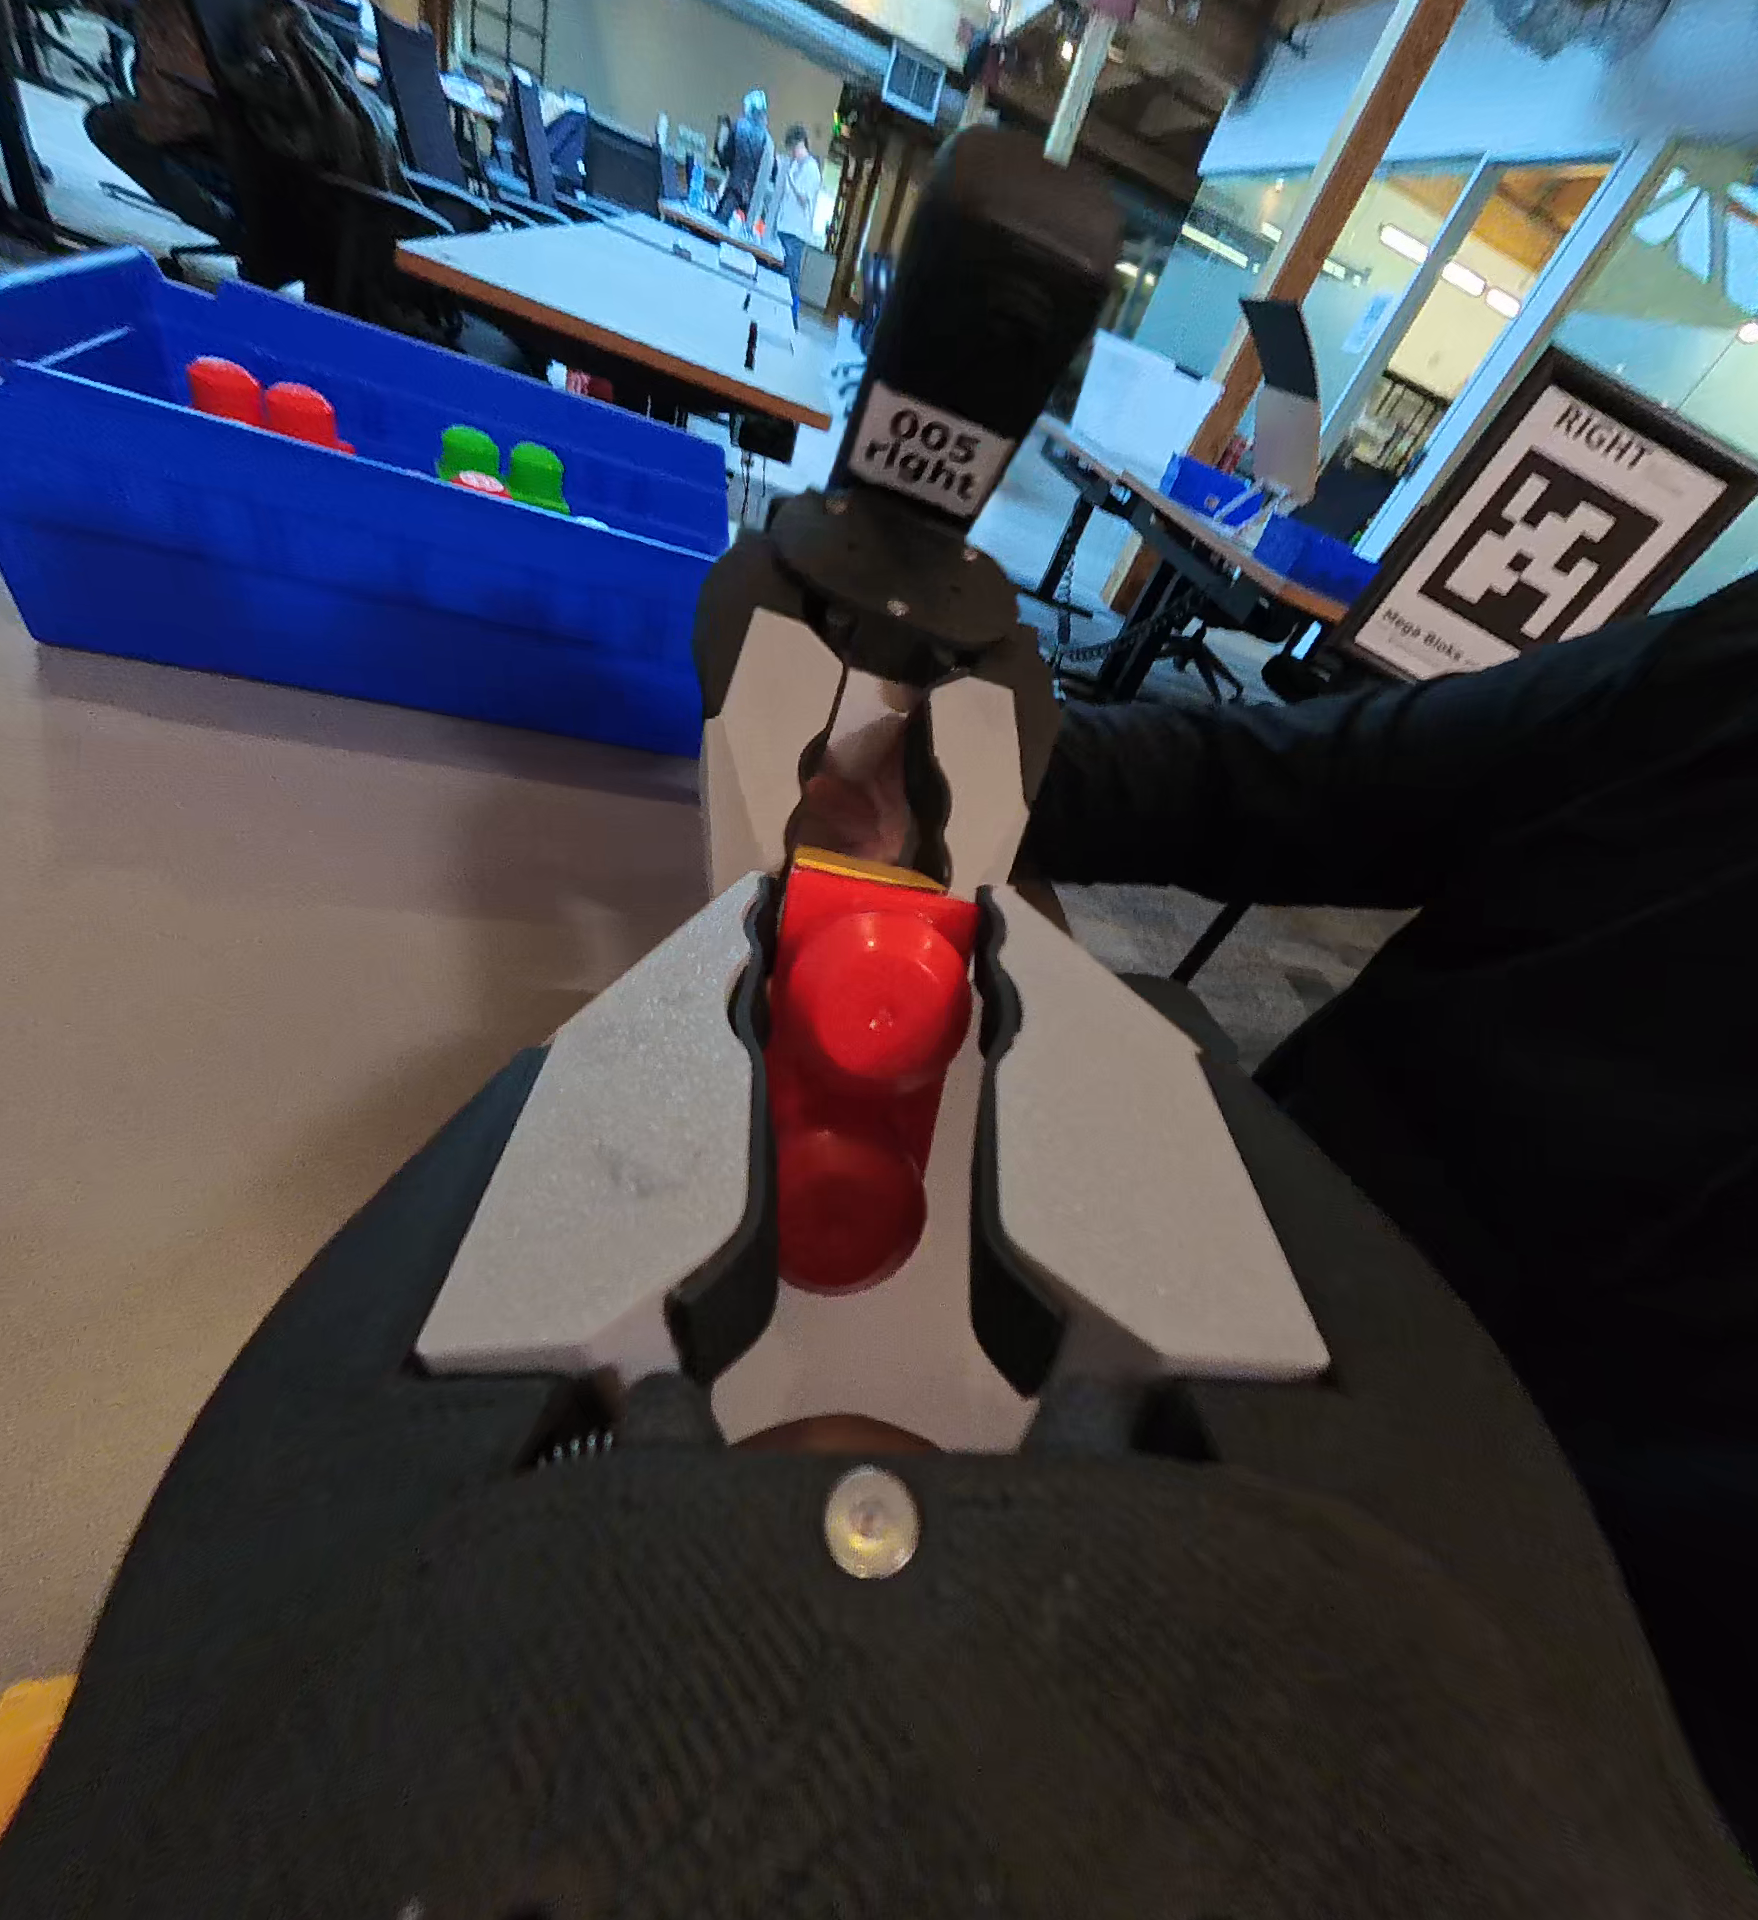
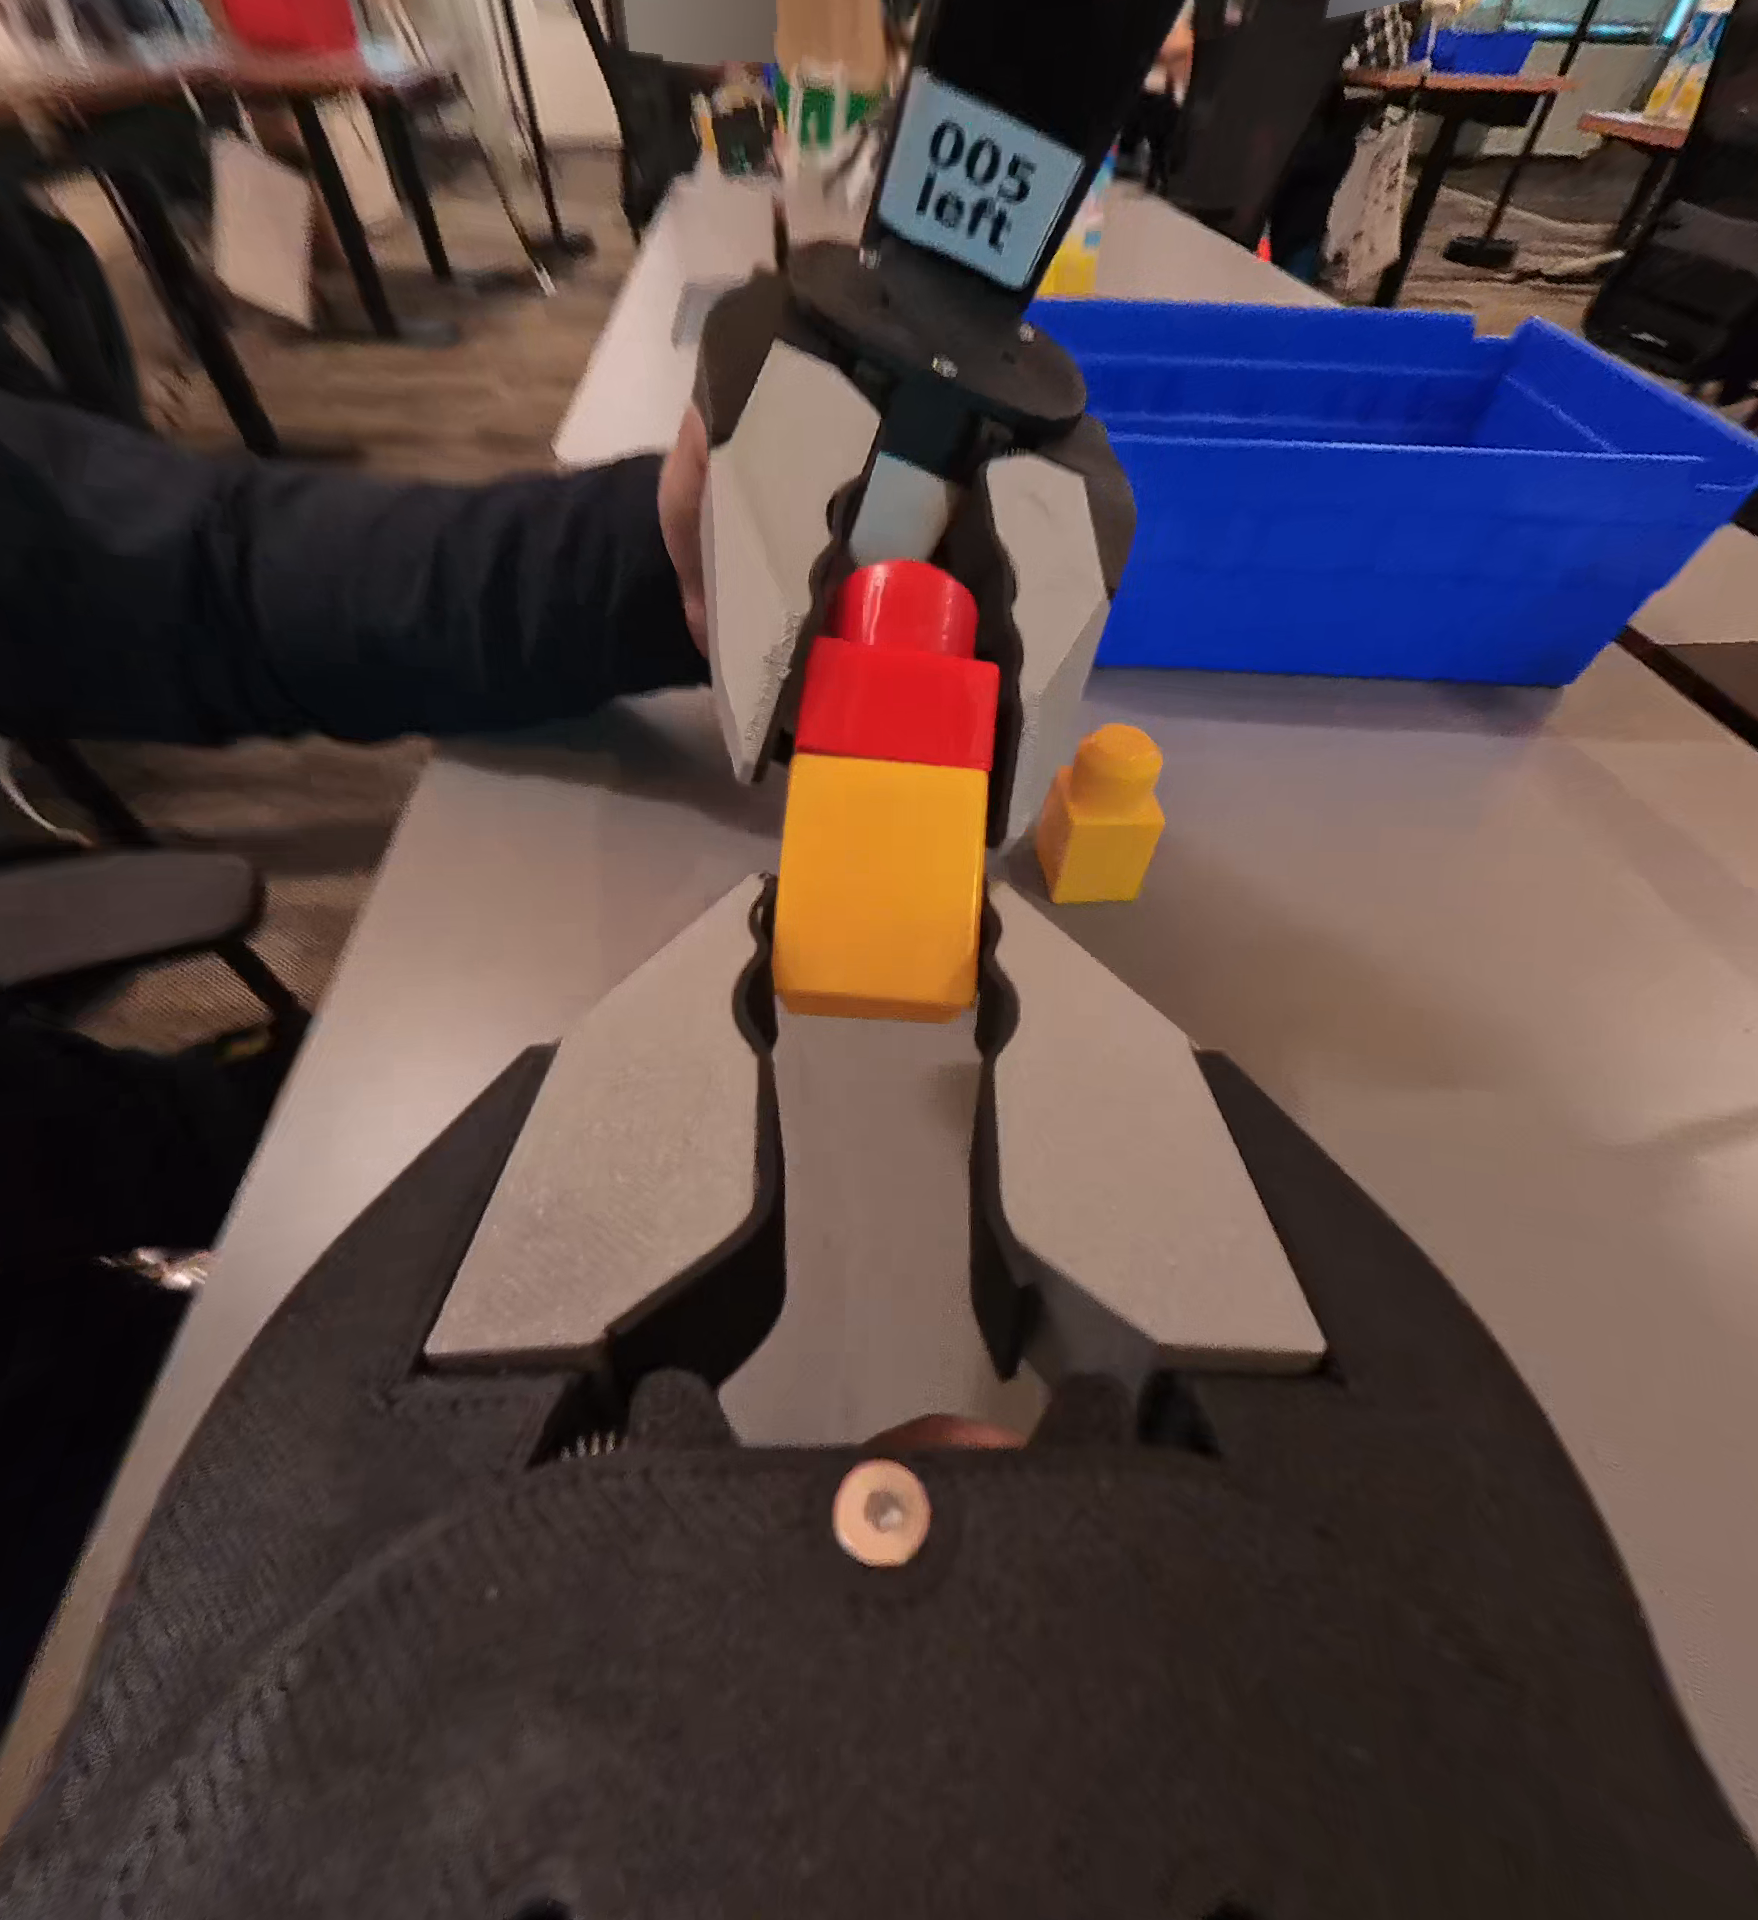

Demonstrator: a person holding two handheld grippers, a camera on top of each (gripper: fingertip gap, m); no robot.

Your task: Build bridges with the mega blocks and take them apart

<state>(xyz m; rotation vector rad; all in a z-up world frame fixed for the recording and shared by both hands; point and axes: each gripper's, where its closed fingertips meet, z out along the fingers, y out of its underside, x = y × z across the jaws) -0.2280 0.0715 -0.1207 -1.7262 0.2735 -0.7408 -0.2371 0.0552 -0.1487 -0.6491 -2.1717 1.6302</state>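
The two tools meet nose to nose above the grey surface [image 2: 1374, 987], each gripping one end of the same little stack. The left hand-held gripper [image 1: 875, 935] is clenched on the red block [image 1: 870, 1049], whose two round studs face back toward its camera, and the right hand-held gripper [image 2: 875, 935] is clenched on the yellow block [image 2: 880, 894] at its fingertips. From the right wrist view the red block [image 2: 896, 686] sits directly on top of the yellow one, the two touching, with the left tool's grey fingers [image 2: 750, 582] closed on either side of the red piece. From the left wrist view only a thin strip of the yellow block [image 1: 870, 871] shows beyond the red one, and the right tool [image 1: 870, 727] comes in from behind it, held by an arm in a dark sleeve [image 1: 1374, 779]. A second, smaller yellow block [image 2: 1103, 821] with one stud stands upright on the surface just beside the held stack, apart from it. Farther back a blue bin [image 2: 1374, 520] rests on the surface; in the left wrist view that bin [image 1: 335, 582] holds a red block [image 1: 262, 400] and a green block [image 1: 501, 468], their studs poking above the near wall
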